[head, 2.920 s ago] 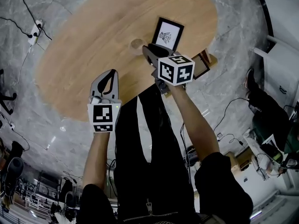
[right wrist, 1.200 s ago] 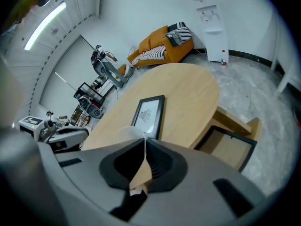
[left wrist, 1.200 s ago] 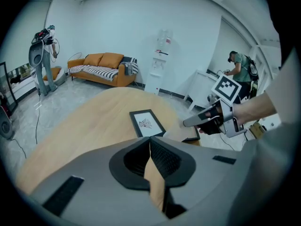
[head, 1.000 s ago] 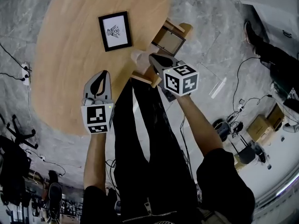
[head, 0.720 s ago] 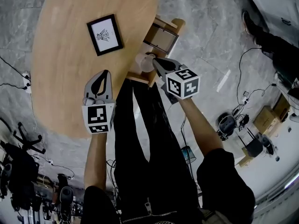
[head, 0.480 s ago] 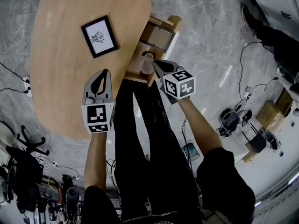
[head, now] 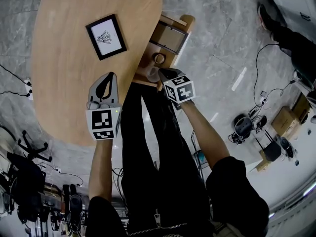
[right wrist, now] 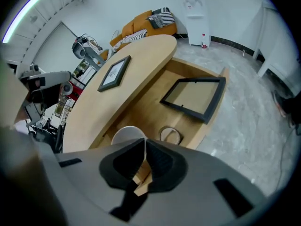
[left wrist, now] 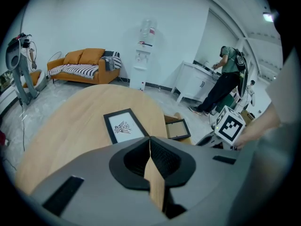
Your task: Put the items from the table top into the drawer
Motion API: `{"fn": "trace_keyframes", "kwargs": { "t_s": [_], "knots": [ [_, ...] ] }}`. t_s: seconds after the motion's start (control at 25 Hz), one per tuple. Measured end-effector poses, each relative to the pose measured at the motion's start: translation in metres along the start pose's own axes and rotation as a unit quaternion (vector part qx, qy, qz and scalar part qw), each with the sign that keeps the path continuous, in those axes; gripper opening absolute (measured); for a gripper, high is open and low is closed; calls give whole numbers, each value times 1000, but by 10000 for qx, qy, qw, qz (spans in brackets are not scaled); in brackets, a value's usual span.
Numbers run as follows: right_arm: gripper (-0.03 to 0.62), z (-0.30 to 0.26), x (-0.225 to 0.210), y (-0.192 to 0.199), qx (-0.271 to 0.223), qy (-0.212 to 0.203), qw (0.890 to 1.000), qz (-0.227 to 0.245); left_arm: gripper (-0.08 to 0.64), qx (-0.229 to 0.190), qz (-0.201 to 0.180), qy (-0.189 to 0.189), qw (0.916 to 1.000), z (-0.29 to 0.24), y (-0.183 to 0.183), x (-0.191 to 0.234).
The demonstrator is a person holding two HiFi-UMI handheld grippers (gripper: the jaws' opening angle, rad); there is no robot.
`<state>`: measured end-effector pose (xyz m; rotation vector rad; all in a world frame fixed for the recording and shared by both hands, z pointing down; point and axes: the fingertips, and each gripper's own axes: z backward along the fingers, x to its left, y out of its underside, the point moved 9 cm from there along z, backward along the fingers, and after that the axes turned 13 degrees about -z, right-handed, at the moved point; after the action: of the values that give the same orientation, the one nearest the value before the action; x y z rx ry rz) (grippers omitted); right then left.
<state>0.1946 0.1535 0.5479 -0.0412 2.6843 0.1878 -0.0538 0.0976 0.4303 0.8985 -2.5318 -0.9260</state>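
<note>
My right gripper (right wrist: 145, 145) is shut on the rim of a white cup (right wrist: 126, 134) and holds it low inside the open wooden drawer (right wrist: 155, 102). In the head view the same gripper (head: 160, 73) sits at the drawer's near end. A roll of tape (right wrist: 170, 135) and a dark picture frame (right wrist: 195, 98) lie in the drawer. A black-framed drawing (head: 106, 37) lies flat on the oval wooden table (head: 64, 83). My left gripper (head: 104, 85) hovers over the table's near edge, shut with nothing in it, and its jaws (left wrist: 150, 142) meet at the tips.
The drawer (head: 170, 38) juts out from the table's right side over a grey marble floor (head: 222, 43). The person's legs are just below the drawer. Cables and boxes lie on the floor at right. In the left gripper view, a sofa (left wrist: 84, 65) and another person (left wrist: 225, 79) are across the room.
My right gripper has come down with the white cup, from above the drawer's near end into the drawer. The left gripper has stayed over the table's edge.
</note>
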Motion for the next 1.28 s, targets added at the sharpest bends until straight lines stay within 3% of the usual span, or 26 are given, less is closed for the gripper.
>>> {"fn": "trace_keyframes", "kwargs": {
  "t_s": [0.52,0.72,1.04,1.28],
  "knots": [
    [26,-30,9,18,192,263,9995,57,15,81,113,-22,9999,4,16,4],
    [113,-29,8,21,256,272,9993,-29,15,62,133,-36,9999,5,17,7],
    [118,-7,20,5,-321,196,9992,-110,14,34,176,-45,9998,7,19,8],
    [69,0,37,-14,-697,96,9975,-37,15,6,220,-83,9997,10,22,10]
  ]
}}
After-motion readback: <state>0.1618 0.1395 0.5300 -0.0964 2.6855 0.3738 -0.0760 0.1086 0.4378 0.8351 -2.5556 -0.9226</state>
